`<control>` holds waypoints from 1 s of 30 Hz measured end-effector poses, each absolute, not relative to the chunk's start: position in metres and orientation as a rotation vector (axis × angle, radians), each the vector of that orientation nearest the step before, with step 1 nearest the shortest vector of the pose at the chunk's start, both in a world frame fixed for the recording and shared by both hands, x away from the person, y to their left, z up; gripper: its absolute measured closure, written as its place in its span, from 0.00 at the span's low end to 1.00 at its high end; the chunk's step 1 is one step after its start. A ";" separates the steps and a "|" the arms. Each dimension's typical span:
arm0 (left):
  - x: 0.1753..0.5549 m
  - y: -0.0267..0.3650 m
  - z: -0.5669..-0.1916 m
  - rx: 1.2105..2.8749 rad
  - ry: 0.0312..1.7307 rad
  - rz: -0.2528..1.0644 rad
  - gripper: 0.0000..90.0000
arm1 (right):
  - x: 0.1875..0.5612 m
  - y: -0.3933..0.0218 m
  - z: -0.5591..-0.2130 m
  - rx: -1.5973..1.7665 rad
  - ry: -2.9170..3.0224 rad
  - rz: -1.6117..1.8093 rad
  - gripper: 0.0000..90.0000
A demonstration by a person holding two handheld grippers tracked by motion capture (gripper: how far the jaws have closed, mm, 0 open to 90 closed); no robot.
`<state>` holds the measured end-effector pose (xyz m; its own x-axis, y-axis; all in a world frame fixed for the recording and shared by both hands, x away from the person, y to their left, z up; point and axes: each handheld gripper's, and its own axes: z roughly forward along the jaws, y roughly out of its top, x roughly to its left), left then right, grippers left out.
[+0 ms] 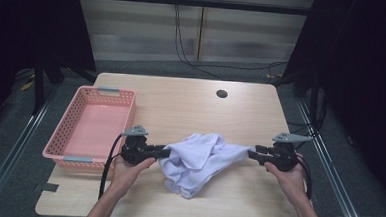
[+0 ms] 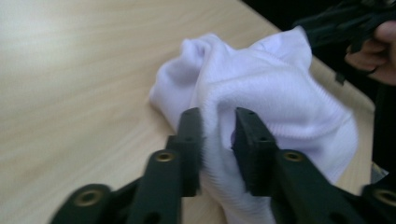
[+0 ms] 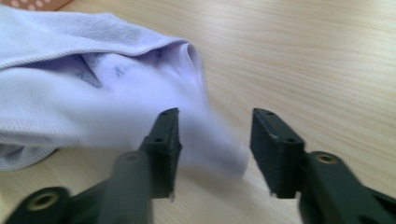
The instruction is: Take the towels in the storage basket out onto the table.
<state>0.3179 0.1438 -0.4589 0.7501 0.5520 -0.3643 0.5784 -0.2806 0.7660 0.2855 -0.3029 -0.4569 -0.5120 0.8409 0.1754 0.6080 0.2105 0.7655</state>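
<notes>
on table (image 1: 256, 192), white cloth (image 1: 198, 159) crumpled, unfolded; left gripper (image 2: 218, 135) pinches fold, right gripper (image 3: 212, 140) released; pink basket (image 1: 62, 131) empty.

A white cloth (image 1: 198, 161) is lying crumpled on the wooden bench (image 1: 181, 103), bunched in soft folds at the near middle. Its ribbed, hemmed edges are stretching out to either side, one corner tapering toward the right, and faint grey lettering is showing through one layer.

The white cloth (image 1: 198, 159) looks soft, matt terry; the table (image 1: 181, 103) smooth pale wood; the basket (image 1: 70, 127) perforated pink plastic.
</notes>
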 end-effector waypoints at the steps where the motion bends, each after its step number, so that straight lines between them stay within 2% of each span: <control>1: 0.317 0.144 -0.459 1.952 0.862 -0.029 0.68 | 0.283 -0.304 -0.455 1.379 2.191 1.206 0.51; 2: 0.317 0.145 -0.456 1.953 0.853 -0.028 0.61 | 0.280 -0.304 -0.451 1.389 2.170 1.216 0.47; 5: 0.317 0.146 -0.449 1.924 0.796 -0.027 0.55 | 0.272 -0.293 -0.438 1.324 2.202 1.326 0.50; 8: 0.320 0.135 -0.460 1.966 0.776 -0.031 0.51 | 0.267 -0.258 -0.443 1.236 2.330 1.359 0.50; 10: 0.322 0.124 -0.469 2.013 0.797 -0.047 0.49 | 0.267 -0.230 -0.450 1.174 2.427 1.394 0.45; 13: 0.324 0.108 -0.488 2.111 0.846 -0.090 0.34 | 0.271 -0.204 -0.453 1.137 2.478 1.427 0.37; 14: 0.324 0.106 -0.491 2.138 0.837 -0.097 0.34 | 0.274 -0.195 -0.456 1.129 2.493 1.430 0.35; 16: 0.321 0.101 -0.497 2.179 0.826 -0.082 0.39 | 0.278 -0.183 -0.464 1.123 2.503 1.349 0.34; 17: 0.319 0.100 -0.498 2.192 0.781 -0.125 0.55 | 0.281 -0.178 -0.470 1.109 2.524 1.310 0.37; 18: 0.316 0.099 -0.498 2.208 0.758 -0.109 0.75 | 0.283 -0.176 -0.477 1.111 2.516 1.274 0.56; 19: 0.313 0.098 -0.496 2.212 0.763 -0.084 0.85 | 0.283 -0.177 -0.481 1.113 2.493 1.259 0.73; 20: 0.313 0.099 -0.494 2.199 0.758 -0.095 0.89 | 0.284 -0.180 -0.481 1.132 2.474 1.260 0.83; 21: 0.313 0.103 -0.490 2.160 0.754 -0.116 0.90 | 0.284 -0.184 -0.480 1.147 2.466 1.277 0.92; 22: 0.313 0.106 -0.487 2.131 0.760 -0.124 0.91 | 0.284 -0.192 -0.477 1.157 2.428 1.307 0.96; 25: 0.315 0.122 -0.477 2.019 0.780 -0.148 0.91 | 0.286 -0.210 -0.466 1.197 2.358 1.343 0.98; 30: 0.311 0.136 -0.463 1.965 0.787 -0.127 0.91 | 0.287 -0.227 -0.455 1.235 2.282 1.324 0.99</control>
<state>0.3113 0.1356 -0.4628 0.7850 0.4724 -0.4007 0.5744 -0.3128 0.7565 0.2868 -0.2273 -0.4546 -0.6192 0.7585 0.2031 0.5526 0.2372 0.7990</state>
